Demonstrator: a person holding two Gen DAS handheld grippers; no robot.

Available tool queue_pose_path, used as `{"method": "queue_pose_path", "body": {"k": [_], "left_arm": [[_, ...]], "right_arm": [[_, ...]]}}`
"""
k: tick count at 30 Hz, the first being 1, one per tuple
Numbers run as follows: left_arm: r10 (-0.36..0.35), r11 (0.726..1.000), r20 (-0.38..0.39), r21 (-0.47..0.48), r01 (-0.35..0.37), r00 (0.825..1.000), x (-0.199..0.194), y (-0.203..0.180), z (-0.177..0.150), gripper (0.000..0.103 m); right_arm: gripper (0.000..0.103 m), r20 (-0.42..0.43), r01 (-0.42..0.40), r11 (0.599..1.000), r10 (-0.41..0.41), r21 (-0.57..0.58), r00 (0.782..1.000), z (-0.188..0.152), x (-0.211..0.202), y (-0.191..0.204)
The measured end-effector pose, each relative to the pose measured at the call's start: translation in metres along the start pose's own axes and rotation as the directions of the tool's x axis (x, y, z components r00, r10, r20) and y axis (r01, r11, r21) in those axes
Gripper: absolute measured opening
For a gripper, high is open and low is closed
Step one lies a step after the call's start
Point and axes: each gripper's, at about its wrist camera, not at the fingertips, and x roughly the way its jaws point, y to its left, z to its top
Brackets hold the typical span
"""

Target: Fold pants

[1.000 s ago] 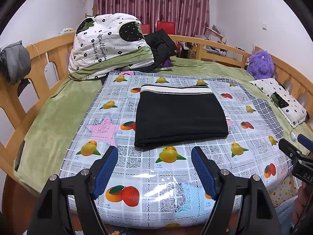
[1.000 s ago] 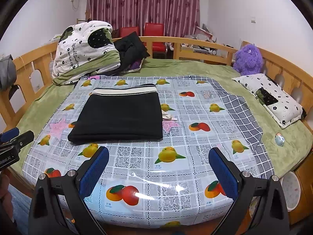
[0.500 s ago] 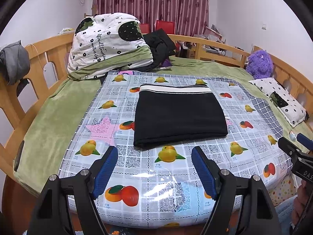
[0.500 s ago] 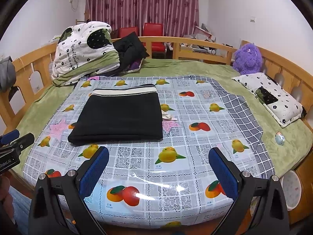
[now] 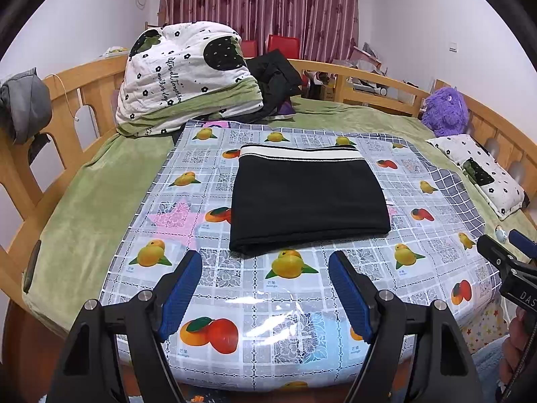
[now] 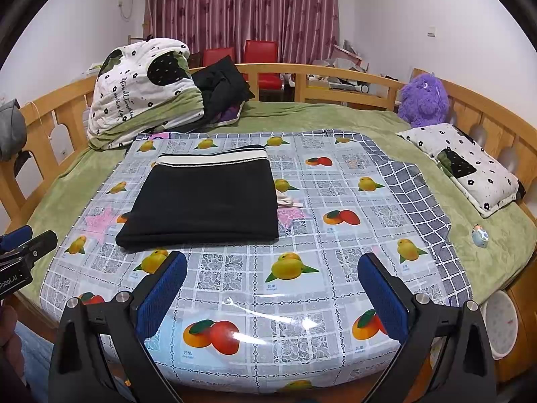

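The black pants (image 5: 307, 198) lie folded into a flat rectangle on the fruit-print plastic cloth (image 5: 292, 305), their white-striped waistband at the far edge. They also show in the right wrist view (image 6: 204, 198), left of centre. My left gripper (image 5: 265, 285) is open and empty, held above the cloth's near edge, short of the pants. My right gripper (image 6: 272, 288) is open and empty, near the front edge and to the right of the pants. Each gripper's tip shows at the edge of the other's view.
A folded white-and-green quilt (image 5: 188, 77) and dark clothes (image 5: 275, 77) are piled at the back left. A purple plush toy (image 6: 424, 99) and a small pillow (image 6: 466, 168) lie at the right. Wooden bed rails (image 5: 80, 100) ring the green mattress cover.
Both grippers have drawn back slightly toward the near edge of the bed; the pants have not moved.
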Motion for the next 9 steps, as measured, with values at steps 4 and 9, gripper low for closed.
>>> {"method": "queue_pose_path", "body": {"k": [4,9], "left_arm": [[-0.003,1.000,-0.002,-0.004,0.003,1.000,-0.0005,0.0006,-0.0001,0.077],[-0.006,1.000,0.000,0.006,0.006,1.000,-0.0009,0.0001,0.0007,0.077]], "right_arm": [[0.100,-0.001,0.001,1.000,-0.001,0.000,1.000,-0.0001,0.0001,0.0002],[0.100,0.001,0.001,1.000,-0.001,0.002,1.000,0.0001,0.0001,0.0003]]}}
